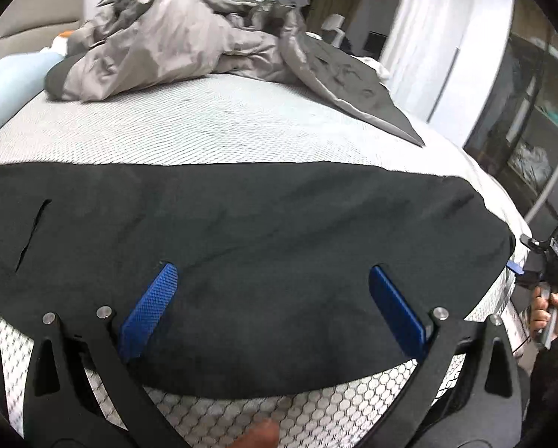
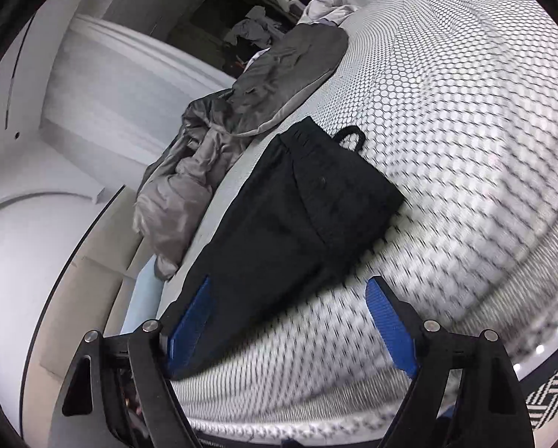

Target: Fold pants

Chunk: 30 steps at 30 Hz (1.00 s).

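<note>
Left wrist: pants [image 1: 241, 231] lie flat across the bed [image 1: 204, 127], a grey heap [image 1: 174, 41] behind. Left gripper [image 1: 273, 283] over them, jaws wide, empty. Right gripper [image 1: 540, 261] at the pants' far end.

Right wrist: right gripper [image 2: 294, 295] jaws wide, pants [image 2: 297, 201] end between them, unpinched.

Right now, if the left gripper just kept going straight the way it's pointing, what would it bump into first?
Most likely the black pants, spread flat on the mattress. The left gripper is open and angled down at them; depth is hard to judge, but nothing else lies between.
</note>
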Each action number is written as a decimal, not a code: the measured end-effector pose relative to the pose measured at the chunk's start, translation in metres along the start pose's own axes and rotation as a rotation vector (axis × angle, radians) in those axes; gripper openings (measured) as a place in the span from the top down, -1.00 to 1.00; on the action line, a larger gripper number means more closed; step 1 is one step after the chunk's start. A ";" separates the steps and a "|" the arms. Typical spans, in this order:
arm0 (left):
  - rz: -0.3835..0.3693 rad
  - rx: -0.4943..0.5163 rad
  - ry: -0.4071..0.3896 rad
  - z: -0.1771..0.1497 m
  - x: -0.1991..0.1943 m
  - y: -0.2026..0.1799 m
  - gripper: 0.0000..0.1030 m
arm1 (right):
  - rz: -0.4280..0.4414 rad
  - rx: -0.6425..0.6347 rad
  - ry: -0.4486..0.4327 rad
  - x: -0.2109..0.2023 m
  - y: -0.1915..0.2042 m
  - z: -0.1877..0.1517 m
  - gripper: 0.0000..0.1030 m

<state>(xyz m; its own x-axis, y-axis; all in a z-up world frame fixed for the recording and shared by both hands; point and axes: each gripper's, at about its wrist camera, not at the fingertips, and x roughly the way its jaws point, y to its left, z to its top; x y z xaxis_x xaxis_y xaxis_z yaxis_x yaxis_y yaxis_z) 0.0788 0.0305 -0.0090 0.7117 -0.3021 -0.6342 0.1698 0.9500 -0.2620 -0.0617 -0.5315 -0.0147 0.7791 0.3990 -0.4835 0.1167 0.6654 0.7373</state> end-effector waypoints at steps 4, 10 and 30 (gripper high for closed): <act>0.037 -0.082 -0.006 -0.005 -0.014 0.017 -0.98 | -0.088 0.100 -0.020 0.018 0.000 0.014 0.00; 0.106 -0.140 -0.027 -0.013 -0.039 0.049 -0.98 | -0.068 -0.071 -0.066 -0.008 0.036 0.015 0.60; 0.096 -0.670 -0.090 -0.048 -0.095 0.230 -0.66 | -0.036 0.086 -0.049 -0.043 -0.006 -0.010 -0.78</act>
<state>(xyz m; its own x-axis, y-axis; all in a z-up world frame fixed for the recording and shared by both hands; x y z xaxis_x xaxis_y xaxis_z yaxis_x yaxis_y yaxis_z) 0.0177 0.2743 -0.0436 0.7613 -0.1837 -0.6219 -0.3348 0.7100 -0.6195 -0.1017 -0.5462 -0.0029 0.8024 0.3433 -0.4881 0.1959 0.6210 0.7589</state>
